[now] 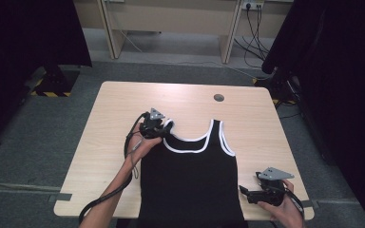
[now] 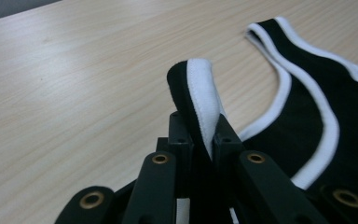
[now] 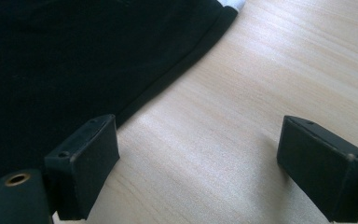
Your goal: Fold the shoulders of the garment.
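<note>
Black tank top (image 1: 192,183) with white trim lies flat on the light wood surface (image 1: 119,102), neckline toward the far edge, hem running off the near edge at the person's side. It sits roughly centred on the surface, slightly toward the near half.

Left tool (image 1: 156,128): at the garment's left shoulder strap (image 2: 200,88). Jaws clenched on the strap; in the left gripper view the white-trimmed strap end stands up out of the pinch, folded over, lifted clear of the wood. The left hand (image 1: 140,145) holds the tool from the near side, cable (image 1: 109,192) trailing back along the forearm. Grey three-cornered plate on top of the tool faces up.

Other strap (image 2: 279,65) lies flat on the surface, seen beyond the pinched one in the left gripper view; white edging runs along armhole and neckline.

Right tool (image 1: 243,191): near the right near corner of the surface, just beside the tank top's right side seam, low on the body of the garment. Jaws released and standing wide. In the right gripper view one pad (image 3: 86,163) sits at the edge of the black fabric (image 3: 51,60), the other pad (image 3: 324,163) over bare wood, well apart from the cloth. Cannot tell whether the near pad touches the seam. Right hand (image 1: 285,209) grips the tool from the near edge.

Round grommet hole (image 1: 219,98) in the surface, beyond the neckline, apart from the garment.
</note>
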Demonstrator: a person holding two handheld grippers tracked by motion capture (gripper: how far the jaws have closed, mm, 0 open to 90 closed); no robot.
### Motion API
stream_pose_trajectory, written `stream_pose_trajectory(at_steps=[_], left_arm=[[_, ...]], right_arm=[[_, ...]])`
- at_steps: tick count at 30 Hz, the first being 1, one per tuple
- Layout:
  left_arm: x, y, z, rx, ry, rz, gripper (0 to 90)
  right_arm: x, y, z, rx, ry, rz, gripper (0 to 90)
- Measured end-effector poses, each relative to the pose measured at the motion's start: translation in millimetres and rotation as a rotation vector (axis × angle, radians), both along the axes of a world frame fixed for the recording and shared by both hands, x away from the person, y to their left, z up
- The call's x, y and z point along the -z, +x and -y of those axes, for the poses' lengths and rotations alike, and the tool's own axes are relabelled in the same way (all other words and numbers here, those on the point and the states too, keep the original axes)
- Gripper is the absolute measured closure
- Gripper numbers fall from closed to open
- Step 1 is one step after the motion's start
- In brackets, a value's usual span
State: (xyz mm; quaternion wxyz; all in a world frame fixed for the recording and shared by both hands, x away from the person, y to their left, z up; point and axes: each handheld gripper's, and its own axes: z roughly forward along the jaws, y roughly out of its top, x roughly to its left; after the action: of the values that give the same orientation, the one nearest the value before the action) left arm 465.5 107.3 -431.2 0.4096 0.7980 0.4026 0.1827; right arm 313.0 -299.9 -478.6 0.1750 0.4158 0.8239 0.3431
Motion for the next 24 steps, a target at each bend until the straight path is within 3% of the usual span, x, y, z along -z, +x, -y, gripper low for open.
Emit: stream_pose_trajectory(at_steps=[5,6,7,8,12,14,19,24], left_arm=[[-4.1,-28.5,-0.1,0.024,0.0,0.037,80.3],[-2.9,-40.2,-0.3,0.032,0.001,0.047,80.0],[-2.9,-40.2,-0.3,0.032,0.001,0.047,79.3],[-0.1,-51.9,-0.1,0.038,0.009,0.06,78.5],[6.9,-68.0,0.8,0.052,0.0,0.058,76.8],[11.0,-76.3,1.9,0.064,0.0,0.051,70.9],[12.3,-93.1,4.3,0.092,-0.009,0.019,44.9],[11.4,-108.6,8.9,0.106,0.019,0.028,32.2]], right_arm=[[0.0,-0.1,-0.3,0.0,0.0,-0.001,13.3],[0.0,-0.1,-0.4,0.0,0.0,-0.001,13.2],[0.0,-0.1,-0.5,-0.002,0.0,0.0,13.3],[0.0,-0.1,-0.6,-0.002,0.0,0.0,13.3],[0.1,-0.2,-0.7,-0.001,0.0,0.0,13.2],[0.1,-0.2,-1.1,-0.003,0.001,0.001,13.3],[0.0,-0.5,-1.8,-0.004,0.001,-0.001,13.3],[-0.1,-0.6,-2.6,-0.004,0.0,-0.002,13.2]])
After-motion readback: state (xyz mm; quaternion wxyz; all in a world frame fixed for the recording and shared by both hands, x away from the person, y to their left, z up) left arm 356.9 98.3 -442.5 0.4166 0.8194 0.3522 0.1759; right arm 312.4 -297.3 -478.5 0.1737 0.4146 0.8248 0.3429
